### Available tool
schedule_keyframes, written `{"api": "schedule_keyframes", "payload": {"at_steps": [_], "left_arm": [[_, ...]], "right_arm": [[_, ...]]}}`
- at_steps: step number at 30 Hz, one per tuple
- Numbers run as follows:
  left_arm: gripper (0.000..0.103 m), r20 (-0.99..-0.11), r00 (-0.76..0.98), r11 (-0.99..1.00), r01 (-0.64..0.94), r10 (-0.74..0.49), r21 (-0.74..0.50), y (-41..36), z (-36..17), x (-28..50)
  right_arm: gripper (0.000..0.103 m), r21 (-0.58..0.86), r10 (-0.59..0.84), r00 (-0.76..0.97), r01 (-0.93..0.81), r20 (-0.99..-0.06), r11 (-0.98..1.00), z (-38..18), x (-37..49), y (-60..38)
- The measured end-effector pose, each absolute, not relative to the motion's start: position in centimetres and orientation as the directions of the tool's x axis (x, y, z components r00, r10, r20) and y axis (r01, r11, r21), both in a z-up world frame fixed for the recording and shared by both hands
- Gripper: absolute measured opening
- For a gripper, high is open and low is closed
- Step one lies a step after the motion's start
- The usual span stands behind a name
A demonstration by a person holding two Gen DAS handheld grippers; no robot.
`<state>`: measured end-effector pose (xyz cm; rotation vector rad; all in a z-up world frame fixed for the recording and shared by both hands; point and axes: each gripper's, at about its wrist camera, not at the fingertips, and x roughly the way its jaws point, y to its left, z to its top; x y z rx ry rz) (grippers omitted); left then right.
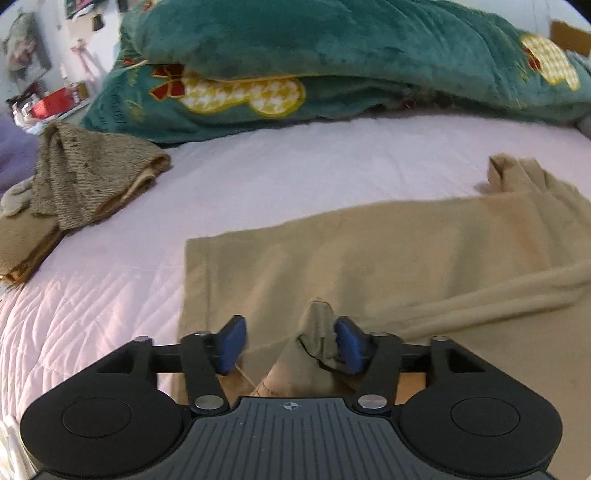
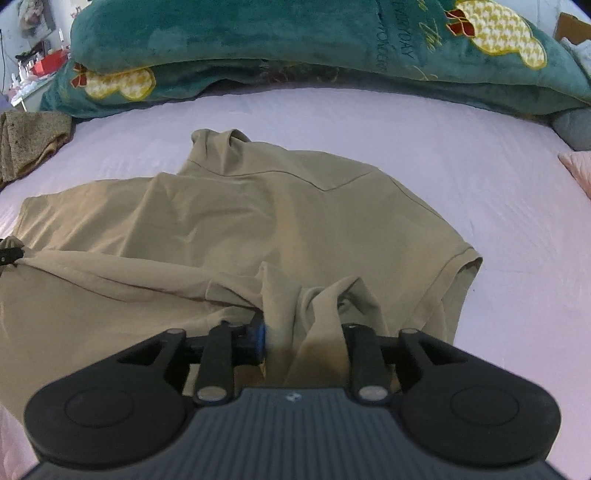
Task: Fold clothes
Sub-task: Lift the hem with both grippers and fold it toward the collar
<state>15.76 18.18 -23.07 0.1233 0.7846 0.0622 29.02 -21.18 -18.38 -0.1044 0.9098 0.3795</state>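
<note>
Left wrist view. I recorded one tan shirt (image 1: 369,251) spread on the pale pink bedsheet (image 1: 295,162), its long axis running left to right, straight hem edge at the left, bunched collar end at the far right. My left gripper (image 1: 290,343) stood with its blue pads well apart; a peak of tan cloth lay against the right-hand pad (image 1: 349,343), the left pad clear of it. Also noted: a speckled brown knit garment (image 1: 85,181) at the left, lying on a folded tan item (image 1: 26,240); a teal plush blanket (image 1: 332,55) with yellow houndstooth bears along the far side.

Right wrist view. The same shirt (image 2: 258,221) lay in front of me, collar pointing away towards the blanket (image 2: 258,33), a short sleeve out to the right, hem off to the left. My right gripper (image 2: 295,332) had gathered folds of shirt cloth between its fingers; one blue pad (image 2: 260,338) showed, the other was buried, so I could not tell whether it was clamped.
</note>
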Motion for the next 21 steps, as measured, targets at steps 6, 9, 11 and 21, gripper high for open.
{"api": "schedule_keyframes", "payload": {"at_steps": [6,9,11,21], "left_arm": [[0.064,-0.67,0.721,0.983,-0.094,0.177,0.159,20.4,-21.3,15.4],[0.064,-0.657,0.73,0.981,-0.112,0.191,0.16,21.3,-19.9,14.2],[0.064,-0.649,0.735,0.98,-0.12,0.196,0.159,21.8,-18.8,13.3],[0.064,-0.611,0.769,0.975,-0.071,0.187,0.208,20.9,-16.0,4.8]], "right_arm": [[0.046,0.074,0.27,0.589,-0.334,-0.762,0.94,-15.4,28.2,-23.7],[0.05,0.071,0.26,0.608,-0.316,-0.751,0.946,-14.0,27.8,-25.1],[0.052,0.071,0.254,0.619,-0.305,-0.743,0.95,-13.1,27.5,-25.8],[0.055,0.074,0.292,0.643,-0.344,-0.708,0.936,-8.5,25.2,-25.4]]}}
